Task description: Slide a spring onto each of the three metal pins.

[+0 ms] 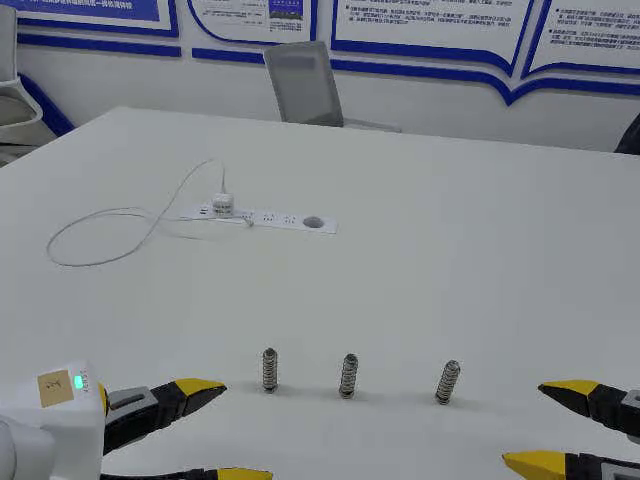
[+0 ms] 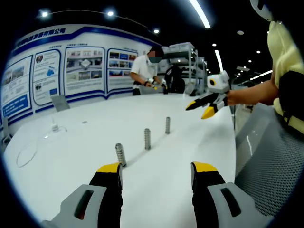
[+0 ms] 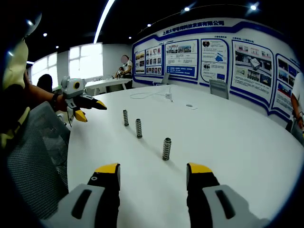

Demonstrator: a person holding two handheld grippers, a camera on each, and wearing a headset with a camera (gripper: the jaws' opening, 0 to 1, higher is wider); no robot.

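Observation:
Three metal pins stand upright in a row on the white table, each with a spring around it: the left pin (image 1: pixel 269 370), the middle pin (image 1: pixel 348 376) and the right pin (image 1: pixel 448 382). My left gripper (image 1: pixel 212 430) hovers at the near left of the row, open and holding nothing. My right gripper (image 1: pixel 555 425) hovers at the near right, open and holding nothing. In the left gripper view the nearest spring-covered pin (image 2: pixel 120 155) stands just past the yellow-tipped jaws (image 2: pixel 156 168). In the right gripper view the nearest pin (image 3: pixel 166 148) stands ahead of the jaws (image 3: pixel 153 169).
A white power strip (image 1: pixel 262 216) with a plugged adapter and a looping white cable (image 1: pixel 100 235) lies farther back on the table. A grey chair (image 1: pixel 305 85) stands behind the far edge. A person (image 2: pixel 147 71) stands at the far end of the room.

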